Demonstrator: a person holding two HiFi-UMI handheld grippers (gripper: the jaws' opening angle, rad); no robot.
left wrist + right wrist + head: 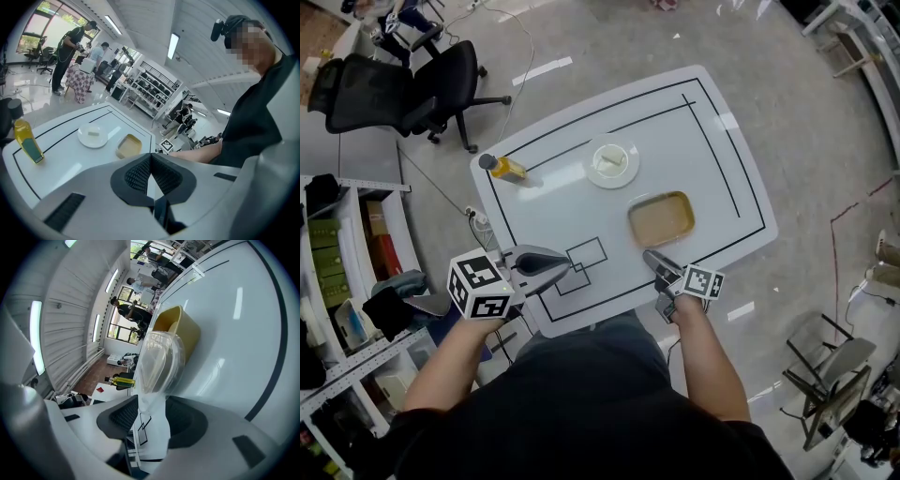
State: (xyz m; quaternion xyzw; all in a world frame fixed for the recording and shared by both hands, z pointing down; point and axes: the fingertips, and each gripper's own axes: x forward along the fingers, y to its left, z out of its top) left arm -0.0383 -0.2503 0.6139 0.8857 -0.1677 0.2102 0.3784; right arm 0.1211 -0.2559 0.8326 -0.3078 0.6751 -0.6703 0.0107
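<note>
Right gripper (151, 417) pinching clear plastic spoon (157, 363) by handle. Spoon long axis along jaws, bowl toward yellow tray (686, 202), near, at 12 o'clock. Left gripper (564, 268) jaws pressed together, empty, at 9 o'clock, farther from tray.

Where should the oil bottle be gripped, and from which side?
Probably mid-body, below the dark cap: the oil bottle seems to stand upright near the far left corner of the table, so a level approach from the person's side suits. The left tongs are shut and empty; the right tongs hold a clear spoon.
</note>
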